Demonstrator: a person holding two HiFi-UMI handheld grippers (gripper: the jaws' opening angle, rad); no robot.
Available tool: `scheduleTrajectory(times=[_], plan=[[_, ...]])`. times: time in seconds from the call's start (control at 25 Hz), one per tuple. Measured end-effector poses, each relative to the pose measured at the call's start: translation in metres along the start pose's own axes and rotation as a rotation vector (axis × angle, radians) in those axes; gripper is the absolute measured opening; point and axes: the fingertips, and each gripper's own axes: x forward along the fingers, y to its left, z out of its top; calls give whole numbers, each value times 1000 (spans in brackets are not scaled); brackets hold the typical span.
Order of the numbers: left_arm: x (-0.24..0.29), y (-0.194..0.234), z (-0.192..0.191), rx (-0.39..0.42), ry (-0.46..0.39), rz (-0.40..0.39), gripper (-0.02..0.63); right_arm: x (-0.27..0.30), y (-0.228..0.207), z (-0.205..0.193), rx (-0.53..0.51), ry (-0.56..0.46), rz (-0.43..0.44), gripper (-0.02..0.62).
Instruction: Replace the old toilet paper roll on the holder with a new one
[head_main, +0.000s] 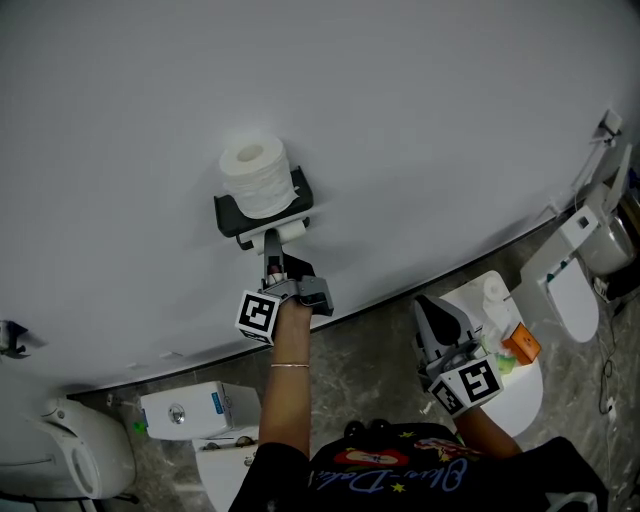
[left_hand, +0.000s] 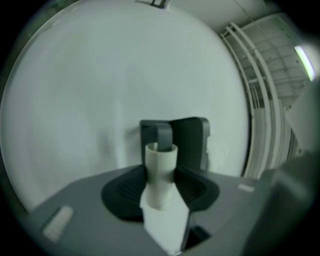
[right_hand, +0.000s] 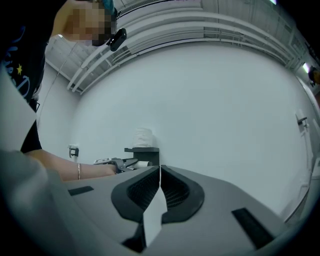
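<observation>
White wall (head_main: 420, 120) fills most of the head view; toilet (head_main: 575, 300) at far right edge. Black holder (head_main: 232, 212) is on the wall, center-left, w/ a full roll (head_main: 257, 178) standing upright on its top shelf. Just under the shelf sits the empty tube (left_hand: 161, 170), holder's bar running into its far end. Your L claw (head_main: 273, 258) reaches up from the near side, jaws part-way apart & grasping the tube, pads on both its sides. Your R claw (right_hand: 160, 172) is well apart to the right, clenched tight, nothing in it, pointed at the wall.
</observation>
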Motion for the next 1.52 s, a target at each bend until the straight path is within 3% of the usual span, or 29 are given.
scheduleTrajectory(times=[0.28,0.48,0.72,1.08,1.28,1.4,1.52], plan=[[18,-6,-43,-42,83,-20,164,-8,-13,2,-6,-1,-37,14],[19,-13,-81,21,194,-26,164,-11,-21,3,4,-7,-50,14],[13,-9,-88,92,211,-8,153,-13,-24,5,23,-14,-36,14],[28,2,-104,65,216,6,153,-38,-34,10,9,-24,-71,14],[24,-18,-133,49,284,-56,153,-61,-48,10,10,-26,-127,14],[-1,-34,-142,184,355,-74,153,-67,-50,10,29,-33,-129,15],[-38,-42,-128,530,426,-53,153,-63,-43,11,79,-55,-90,14]])
